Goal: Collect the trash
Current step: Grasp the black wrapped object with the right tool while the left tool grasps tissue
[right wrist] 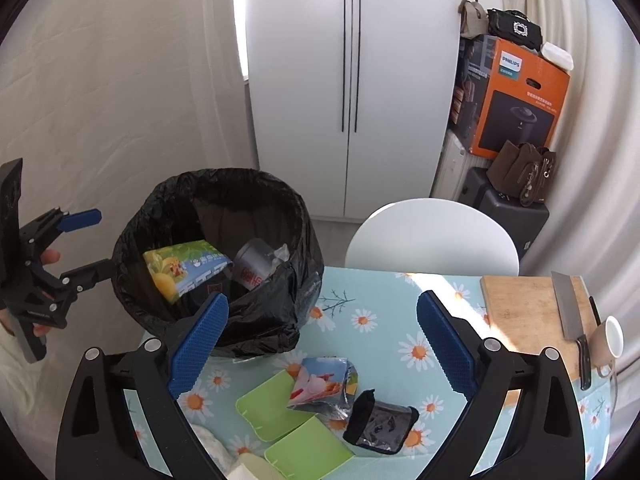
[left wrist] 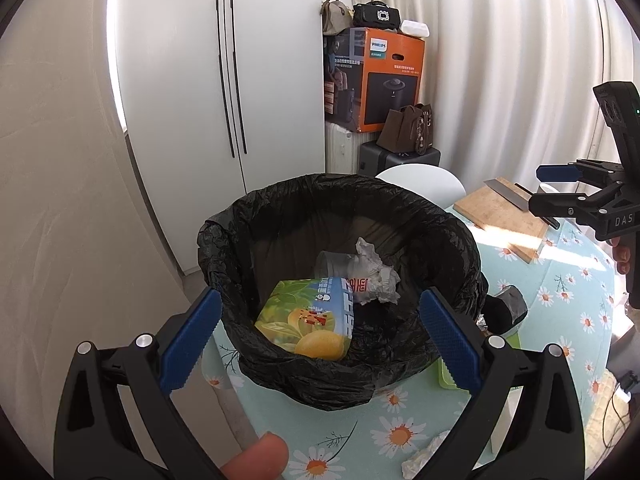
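A bin lined with a black bag (left wrist: 460, 240) (right wrist: 168, 192) stands on the daisy tablecloth (left wrist: 400, 432) (right wrist: 384, 312). Inside lie a green-yellow carton (left wrist: 308, 320) (right wrist: 180, 268), a clear cup (left wrist: 336, 264) (right wrist: 252, 264) and crumpled paper (left wrist: 376, 272). My left gripper (left wrist: 320, 336) is open and empty over the bin's near rim; it also shows in the right wrist view (right wrist: 86, 244). My right gripper (right wrist: 320, 340) is open and empty above loose trash on the table: a colourful wrapper (right wrist: 320, 384), a black packet (right wrist: 380, 420) and green plastic pieces (right wrist: 280, 408). It also shows in the left wrist view (left wrist: 544, 188).
A wooden cutting board (right wrist: 524, 312) with a cleaver (right wrist: 568, 312) and a mug (right wrist: 608, 340) sit at the table's right. A white chair (right wrist: 432, 236) stands behind the table. A white cabinet (right wrist: 352, 80) and stacked boxes and bags (right wrist: 516, 100) are beyond. Crumpled tissue (left wrist: 428, 456) lies near the front edge.
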Motion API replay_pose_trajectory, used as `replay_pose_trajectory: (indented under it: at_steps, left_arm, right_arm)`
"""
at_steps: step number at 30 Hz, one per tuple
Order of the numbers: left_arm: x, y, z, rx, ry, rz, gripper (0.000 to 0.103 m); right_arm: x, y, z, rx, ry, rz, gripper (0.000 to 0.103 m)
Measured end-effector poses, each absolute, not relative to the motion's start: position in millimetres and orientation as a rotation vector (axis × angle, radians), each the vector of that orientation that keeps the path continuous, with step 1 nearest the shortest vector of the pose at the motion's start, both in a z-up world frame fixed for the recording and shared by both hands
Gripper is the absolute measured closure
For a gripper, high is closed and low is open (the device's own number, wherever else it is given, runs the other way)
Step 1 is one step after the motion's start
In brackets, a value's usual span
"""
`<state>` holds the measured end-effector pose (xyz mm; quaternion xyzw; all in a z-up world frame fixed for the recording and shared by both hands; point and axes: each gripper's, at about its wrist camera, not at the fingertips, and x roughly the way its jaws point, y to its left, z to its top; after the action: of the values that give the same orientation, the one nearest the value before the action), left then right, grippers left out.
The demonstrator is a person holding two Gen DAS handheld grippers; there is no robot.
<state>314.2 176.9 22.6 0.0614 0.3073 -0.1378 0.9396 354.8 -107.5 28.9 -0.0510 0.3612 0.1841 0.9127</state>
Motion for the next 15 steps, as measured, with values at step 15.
replay_pose_trajectory:
  at_steps: [15]
  left_arm:
    - [249, 147, 16, 0.1, 0.671, -0.128, 0.006]
  right_arm:
    - [330, -153, 10, -0.128, 0.772, 0.453, 0.011]
